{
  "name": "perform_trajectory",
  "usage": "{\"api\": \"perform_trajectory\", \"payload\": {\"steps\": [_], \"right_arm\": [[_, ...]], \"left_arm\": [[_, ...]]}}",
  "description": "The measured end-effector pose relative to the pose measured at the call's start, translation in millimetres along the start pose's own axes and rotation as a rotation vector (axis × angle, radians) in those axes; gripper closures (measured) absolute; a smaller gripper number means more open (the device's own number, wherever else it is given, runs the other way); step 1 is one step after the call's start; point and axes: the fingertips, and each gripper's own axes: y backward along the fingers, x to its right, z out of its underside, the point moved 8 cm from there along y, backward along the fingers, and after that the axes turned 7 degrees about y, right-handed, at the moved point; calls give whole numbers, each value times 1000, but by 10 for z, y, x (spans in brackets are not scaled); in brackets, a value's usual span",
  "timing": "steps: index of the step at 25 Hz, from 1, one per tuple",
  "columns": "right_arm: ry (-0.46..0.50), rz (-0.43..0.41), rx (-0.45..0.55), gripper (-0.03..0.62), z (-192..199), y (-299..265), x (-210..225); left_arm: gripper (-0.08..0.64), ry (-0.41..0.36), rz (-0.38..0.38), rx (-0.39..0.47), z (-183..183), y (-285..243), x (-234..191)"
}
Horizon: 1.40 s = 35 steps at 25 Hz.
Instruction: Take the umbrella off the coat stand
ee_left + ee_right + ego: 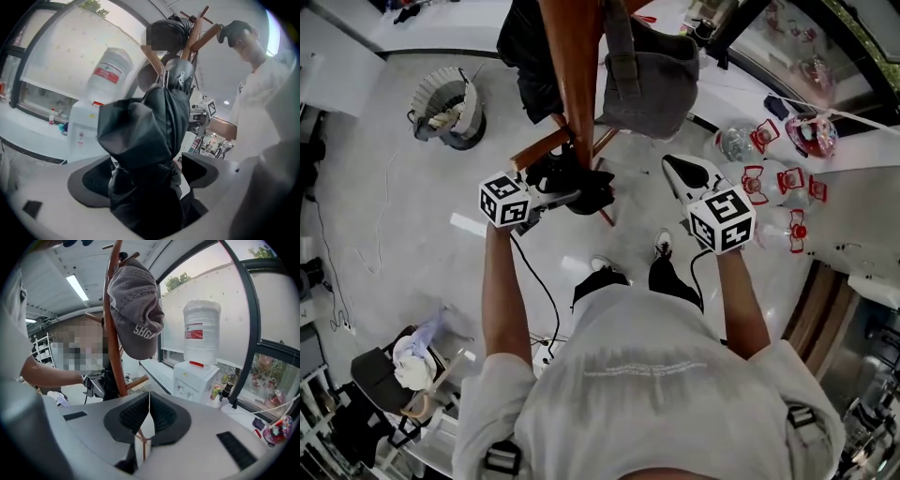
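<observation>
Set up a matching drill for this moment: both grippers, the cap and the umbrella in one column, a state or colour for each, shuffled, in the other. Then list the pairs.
Things
1. left gripper
2. right gripper
3. cap
4. umbrella

States
A. jaws together, nothing between them
B. black, folded up, between a gripper's jaws
C. grey, hanging on the coat stand
D. jaws wide apart, pads not pressing on anything

Pairs: 1-D, 2-A, 3-C, 4-B
</observation>
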Motion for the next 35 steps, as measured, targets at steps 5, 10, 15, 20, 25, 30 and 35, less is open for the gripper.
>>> {"api": "perform_trajectory", "payload": {"steps": [5, 10, 15, 20, 25, 30, 35], "right_arm": [[-26, 25, -12, 565, 111, 46, -40], [-20, 5, 0, 565, 126, 21, -84], [-9, -23, 20, 565, 55, -27, -138], [-6, -32, 40, 565, -7, 4, -132], [8, -42, 73, 565, -85, 105, -104], [23, -64, 115, 565, -139, 165, 16], [57, -129, 153, 565, -255, 193, 124]], "left_arm": [[95, -60, 12, -12, -11, -144, 8], [235, -91, -31, -5, -31, -140, 52], [255, -68, -84, 34, -123, -100, 234], [261, -41, -214, 87, -317, 14, 371], [264, -31, -401, 97, -388, 89, 579], [264, -18, -483, 141, -478, 118, 798], [264, 14, -604, 172, -530, 196, 1001]]}}
